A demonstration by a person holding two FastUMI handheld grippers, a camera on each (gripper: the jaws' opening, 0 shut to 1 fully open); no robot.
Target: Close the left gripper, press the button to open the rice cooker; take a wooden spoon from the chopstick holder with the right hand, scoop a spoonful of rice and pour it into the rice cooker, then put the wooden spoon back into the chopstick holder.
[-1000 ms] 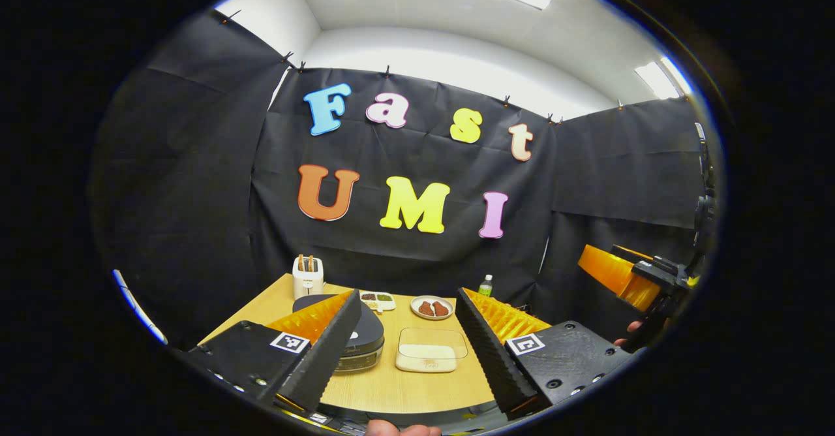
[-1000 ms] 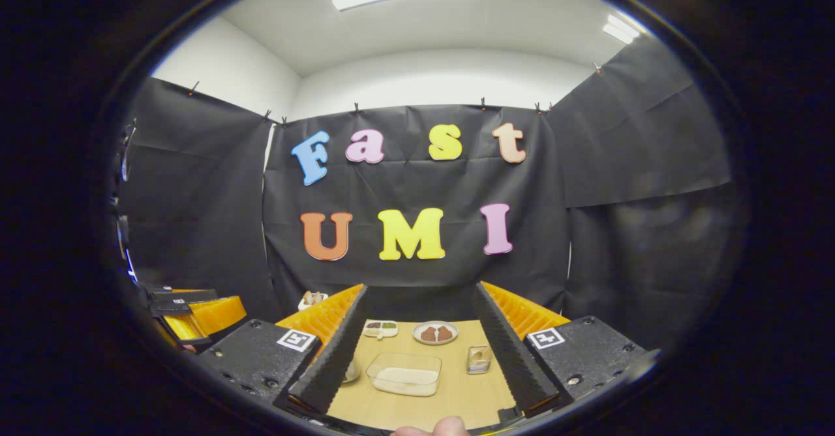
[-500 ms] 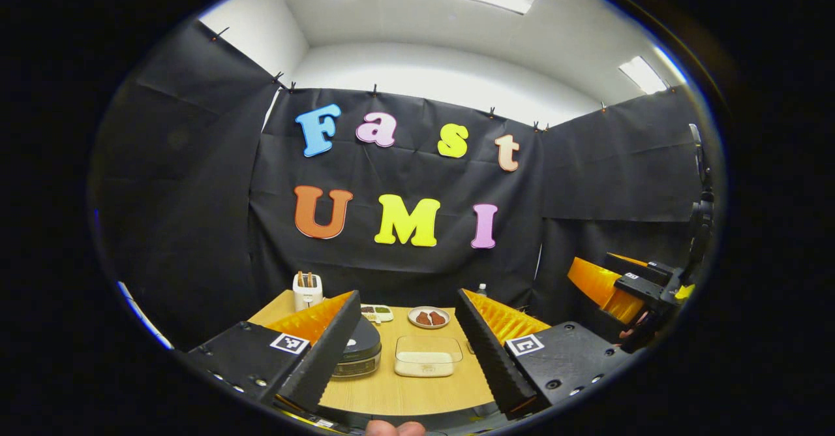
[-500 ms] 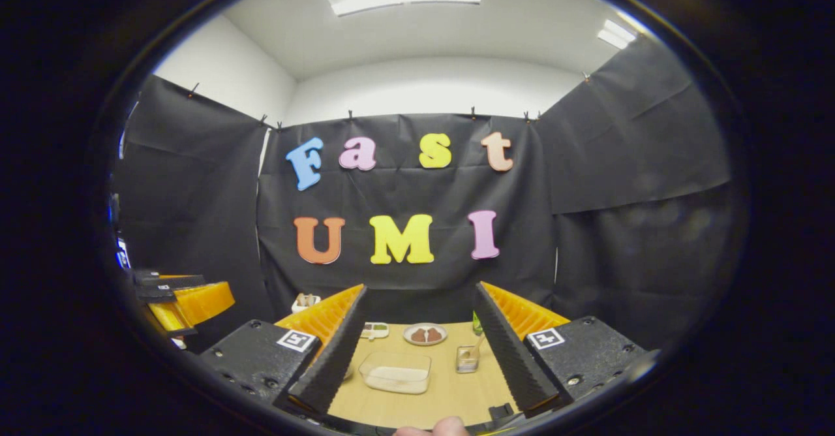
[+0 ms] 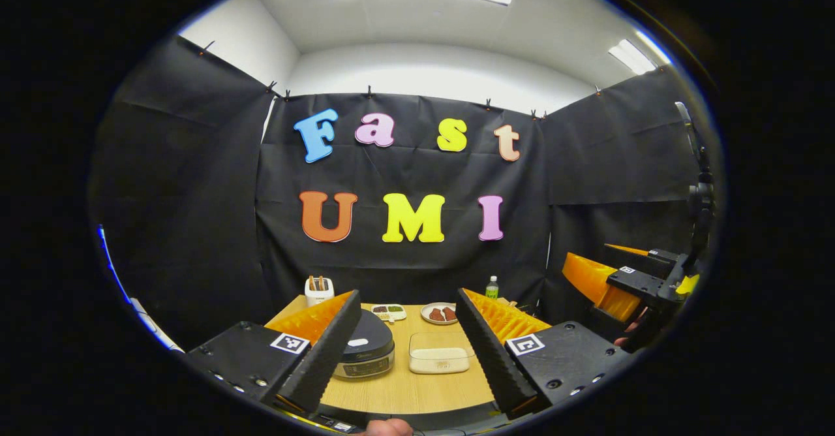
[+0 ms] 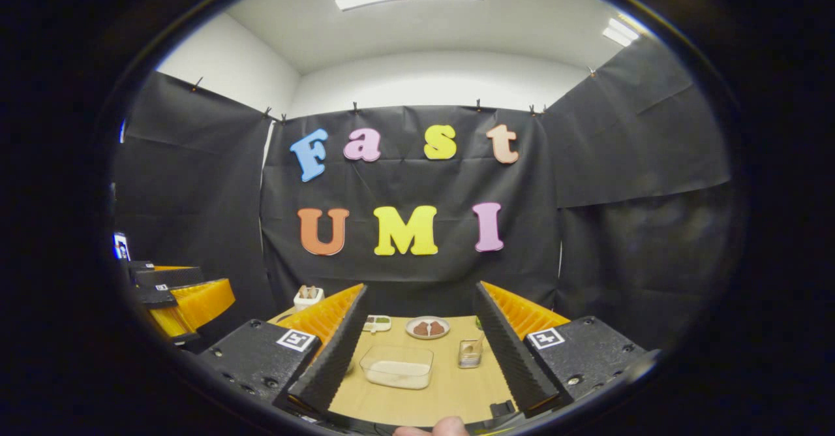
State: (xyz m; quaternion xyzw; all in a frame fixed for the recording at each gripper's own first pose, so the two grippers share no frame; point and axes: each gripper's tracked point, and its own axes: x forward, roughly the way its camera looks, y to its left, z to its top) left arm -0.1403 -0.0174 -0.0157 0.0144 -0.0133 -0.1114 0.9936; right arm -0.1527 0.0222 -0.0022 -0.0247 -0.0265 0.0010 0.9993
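Progress: nothing done yet, every step was left.
Left hand-held gripper: jaws apart, lower centre, above the counter.
Rice cooker: lid down, lower left.
Right hand-held gripper: apart, empty.
Chopstick holder: lower centre-right, spoon inside, I judged.
Rice container: untouched.
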